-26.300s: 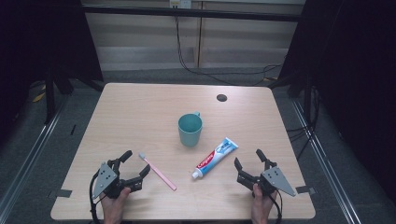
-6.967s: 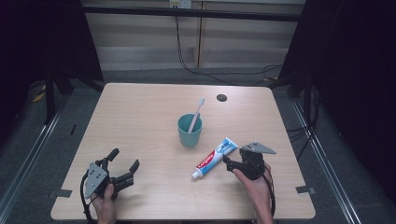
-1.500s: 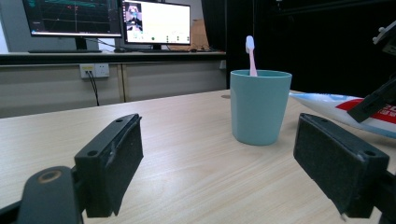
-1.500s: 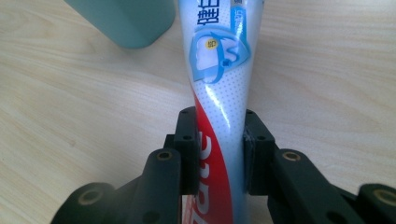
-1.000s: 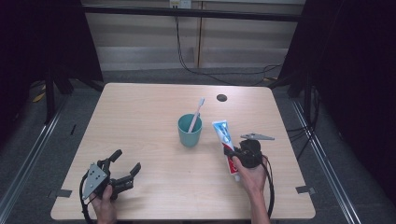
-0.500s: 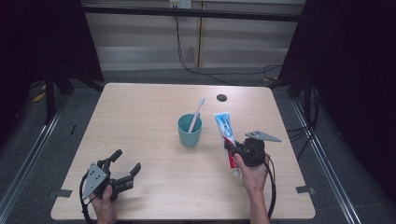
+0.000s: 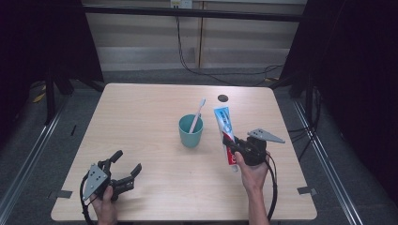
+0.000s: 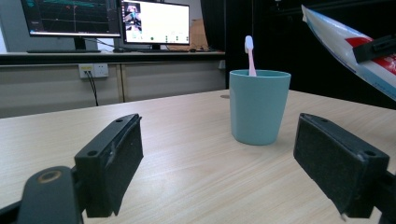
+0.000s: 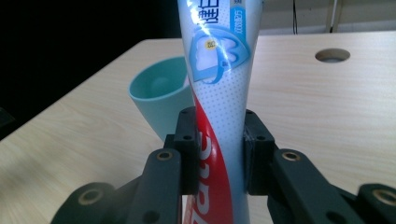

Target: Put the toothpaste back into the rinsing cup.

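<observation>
— Toothpaste tube (image 9: 219,88): where is it?
— Clamped at its red end in the right gripper (image 7: 240,146), lifted, tipped toward the cup (image 7: 191,131) just ahead, likely to join the toothbrush (image 7: 196,114).
— Left gripper (image 7: 123,170)?
— Jaws spread, empty, resting aside.

On the tube (image 9: 219,88) that your right gripper (image 9: 219,154) held, you could see Chinese characters near the top edge, one resembling "健", cut off and not fully readable. The red band below bore white letters, too cropped to make out.
</observation>
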`<move>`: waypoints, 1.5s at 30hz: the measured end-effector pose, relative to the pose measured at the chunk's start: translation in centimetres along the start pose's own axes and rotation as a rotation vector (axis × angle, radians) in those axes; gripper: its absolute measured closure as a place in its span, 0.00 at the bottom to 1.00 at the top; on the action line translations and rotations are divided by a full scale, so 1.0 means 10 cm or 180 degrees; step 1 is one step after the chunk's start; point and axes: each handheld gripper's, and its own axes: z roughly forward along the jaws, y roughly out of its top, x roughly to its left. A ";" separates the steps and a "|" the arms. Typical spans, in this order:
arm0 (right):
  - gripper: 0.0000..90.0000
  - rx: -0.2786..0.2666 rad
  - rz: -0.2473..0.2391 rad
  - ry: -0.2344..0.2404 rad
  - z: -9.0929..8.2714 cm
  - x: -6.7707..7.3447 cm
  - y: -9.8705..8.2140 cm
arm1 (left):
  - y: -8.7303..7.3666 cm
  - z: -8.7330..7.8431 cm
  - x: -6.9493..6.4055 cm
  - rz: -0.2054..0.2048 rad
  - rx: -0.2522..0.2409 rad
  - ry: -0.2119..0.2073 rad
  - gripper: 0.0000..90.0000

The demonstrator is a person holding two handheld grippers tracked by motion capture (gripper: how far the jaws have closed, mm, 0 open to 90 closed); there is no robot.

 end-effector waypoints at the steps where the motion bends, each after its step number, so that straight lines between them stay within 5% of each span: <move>1: 0.80 -0.0033 0.0009 0.0017 0.00 0.01 0.00 | 0.00 0.00 0.00 0.0001 0.0001 0.0000 0.17; 27: 0.80 -0.0473 -0.0255 0.0276 0.05 0.18 0.32 | 0.00 0.00 0.00 -0.0009 0.0000 -0.0052 0.17; 45: 0.79 -0.0417 -0.0411 0.0386 0.17 0.32 0.57 | 0.00 0.00 0.00 -0.0005 -0.0005 -0.0043 0.17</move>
